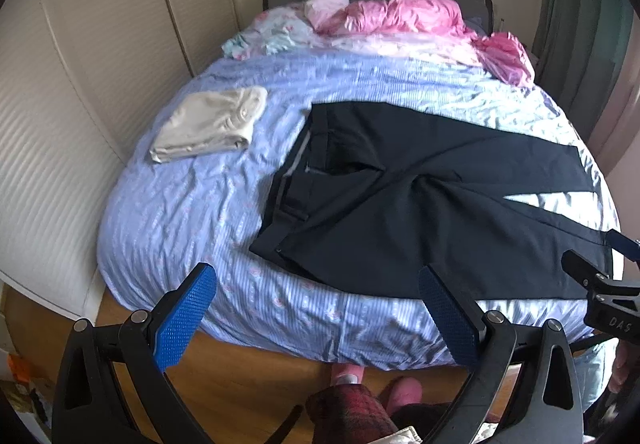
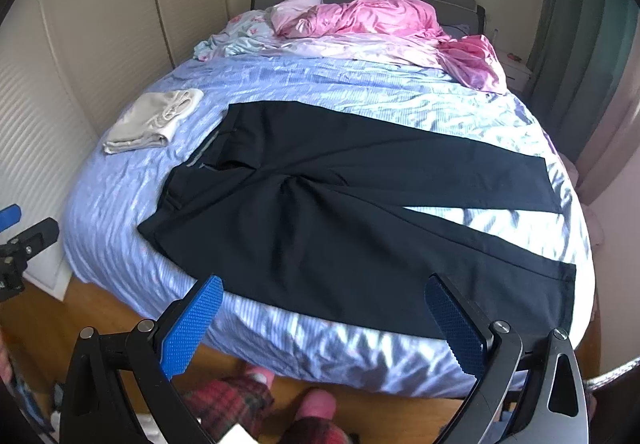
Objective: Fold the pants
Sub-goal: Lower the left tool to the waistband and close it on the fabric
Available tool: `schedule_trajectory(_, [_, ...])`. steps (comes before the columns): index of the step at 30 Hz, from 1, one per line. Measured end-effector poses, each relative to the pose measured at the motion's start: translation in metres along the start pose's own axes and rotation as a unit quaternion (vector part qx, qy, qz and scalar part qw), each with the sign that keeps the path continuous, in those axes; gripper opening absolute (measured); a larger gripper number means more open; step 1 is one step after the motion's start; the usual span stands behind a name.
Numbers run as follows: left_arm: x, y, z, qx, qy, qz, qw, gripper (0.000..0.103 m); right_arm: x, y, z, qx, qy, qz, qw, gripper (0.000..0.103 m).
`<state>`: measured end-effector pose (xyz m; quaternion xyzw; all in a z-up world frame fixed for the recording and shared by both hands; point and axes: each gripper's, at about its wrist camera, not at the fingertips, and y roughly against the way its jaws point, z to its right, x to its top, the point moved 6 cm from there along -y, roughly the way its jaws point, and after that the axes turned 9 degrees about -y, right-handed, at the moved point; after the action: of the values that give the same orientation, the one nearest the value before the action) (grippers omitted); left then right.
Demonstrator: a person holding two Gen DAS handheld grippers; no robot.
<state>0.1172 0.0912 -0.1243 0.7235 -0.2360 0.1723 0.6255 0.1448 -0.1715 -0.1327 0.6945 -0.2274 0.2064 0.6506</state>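
Right wrist view: dark pants (image 2: pixel 352 211) lie spread flat, unfolded, across the near bed (image 2: pixel 120 203). Right gripper (image 2: pixel 326 320) and left gripper (image 1: pixel 320 304) both gape wide, empty. Next: grasp a leg.

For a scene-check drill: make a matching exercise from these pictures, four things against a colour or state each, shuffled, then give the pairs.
Things:
1. pants
2. cream garment
3. pink duvet
4. left gripper

States:
A. folded, near the bed's left side
B. jaws apart, holding nothing
C. dark, spread flat with legs splayed apart
D. crumpled at the headboard end

Pairs: 1-C, 2-A, 3-D, 4-B
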Motion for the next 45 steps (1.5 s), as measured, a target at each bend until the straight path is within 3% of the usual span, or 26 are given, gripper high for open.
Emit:
schedule_trajectory(12, [-0.018, -0.127, -0.026, -0.032, 0.0, -0.084, 0.996, 0.102, -0.038, -0.101, -0.021, -0.038, -0.093, -0.063, 0.993, 0.102])
schedule_trajectory(18, [-0.024, -0.175, -0.031, -0.035, 0.014, -0.1, 0.9943, 0.102, -0.064, -0.151, -0.017, -0.045, -0.152, -0.102, 0.982, 0.102])
schedule_trajectory(28, [-0.036, -0.238, -0.03, -0.037, 0.023, -0.129, 0.9907, 0.101, -0.09, -0.206, 0.001, -0.089, -0.203, -0.125, 0.967, 0.101])
schedule_trajectory(32, [-0.042, -0.256, -0.032, -0.035, 0.036, -0.137, 0.9893, 0.101, -0.101, -0.225, 0.006, -0.096, -0.245, -0.14, 0.955, 0.097])
schedule_trajectory(36, [-0.045, -0.275, -0.034, -0.044, 0.066, -0.151, 0.9854, 0.1, -0.113, -0.24, 0.01, -0.094, -0.31, -0.158, 0.933, 0.093])
schedule_trajectory(45, [-0.048, -0.308, -0.04, -0.068, 0.126, -0.175, 0.9741, 0.095, -0.121, -0.263, 0.023, -0.095, -0.368, -0.173, 0.909, 0.084])
